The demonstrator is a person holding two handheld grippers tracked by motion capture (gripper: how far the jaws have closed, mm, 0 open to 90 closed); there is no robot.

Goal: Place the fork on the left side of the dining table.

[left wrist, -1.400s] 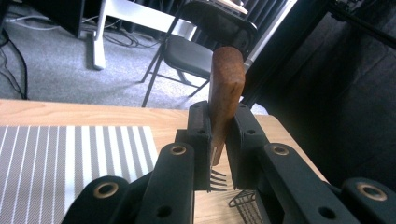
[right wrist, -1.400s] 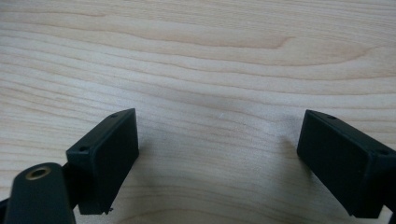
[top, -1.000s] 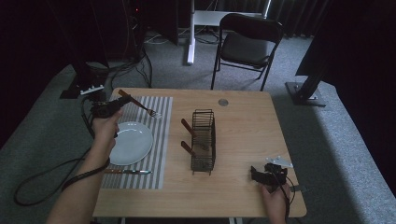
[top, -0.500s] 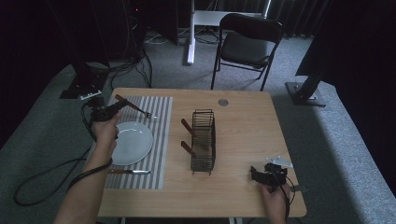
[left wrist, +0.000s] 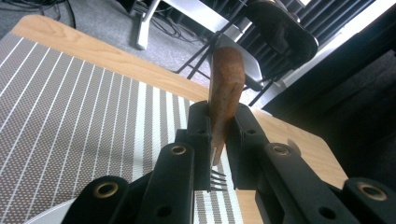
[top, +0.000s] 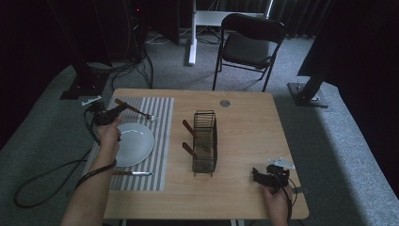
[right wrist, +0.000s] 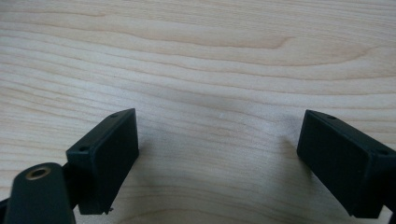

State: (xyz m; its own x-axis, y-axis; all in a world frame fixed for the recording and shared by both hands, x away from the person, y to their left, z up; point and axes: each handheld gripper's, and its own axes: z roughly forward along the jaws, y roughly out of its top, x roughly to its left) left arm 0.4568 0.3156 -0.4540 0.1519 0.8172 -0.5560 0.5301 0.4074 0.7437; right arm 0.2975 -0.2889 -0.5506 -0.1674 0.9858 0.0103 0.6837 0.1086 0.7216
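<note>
My left fingers (left wrist: 219, 140) clamp a wooden-handled fork (top: 134, 109) over the striped placemat (top: 157, 136), just beyond the white plate (top: 136, 143). In the high view its long axis runs across the mat, handle toward the counter's (top: 244, 117) left edge, tines to the right. My right fingers (right wrist: 217, 163) rest spread, gripping nothing.

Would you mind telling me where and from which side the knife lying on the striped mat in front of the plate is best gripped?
Probably by its brown wooden handle, coming straight down from above with the jaws across its width. The knife lies flat on the striped mat, between the plate and the mat's near edge; the handle looks thicker than the thin blade, so it should give more purchase.
</note>
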